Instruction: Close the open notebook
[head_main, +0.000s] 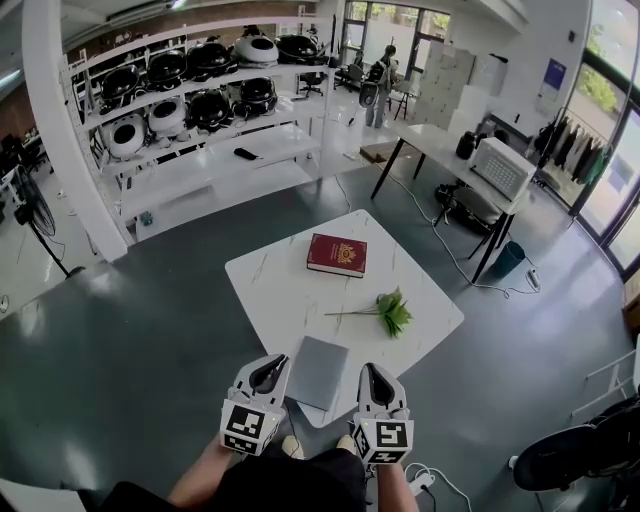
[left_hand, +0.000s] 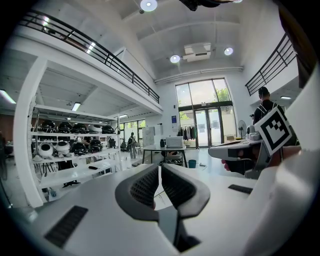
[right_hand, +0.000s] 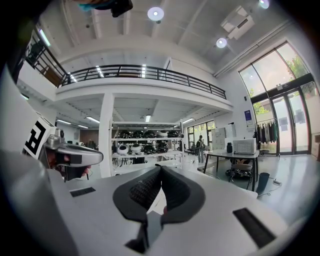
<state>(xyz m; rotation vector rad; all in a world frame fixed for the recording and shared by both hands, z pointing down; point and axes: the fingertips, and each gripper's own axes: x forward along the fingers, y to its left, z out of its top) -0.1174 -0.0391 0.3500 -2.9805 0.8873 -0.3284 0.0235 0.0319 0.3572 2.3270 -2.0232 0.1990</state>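
One grey notebook (head_main: 318, 372) lies flat with its cover down at the lower middle of the head view, on the nearest corner of the white table (head_main: 270, 285). It sits between my two claws. The left gripper (head_main: 270, 368) is just beside its left edge and the right gripper (head_main: 374, 374) just beside its right edge; I cannot tell whether either touches it. Both claws point up the frame with their jaws pressed together on nothing. Further up the table a green sprig (head_main: 392, 312) lies right of centre, and a red book (head_main: 337, 254) lies closed near the far edge. White shelving (head_main: 220, 165) with rounded black and white objects fills the upper left.
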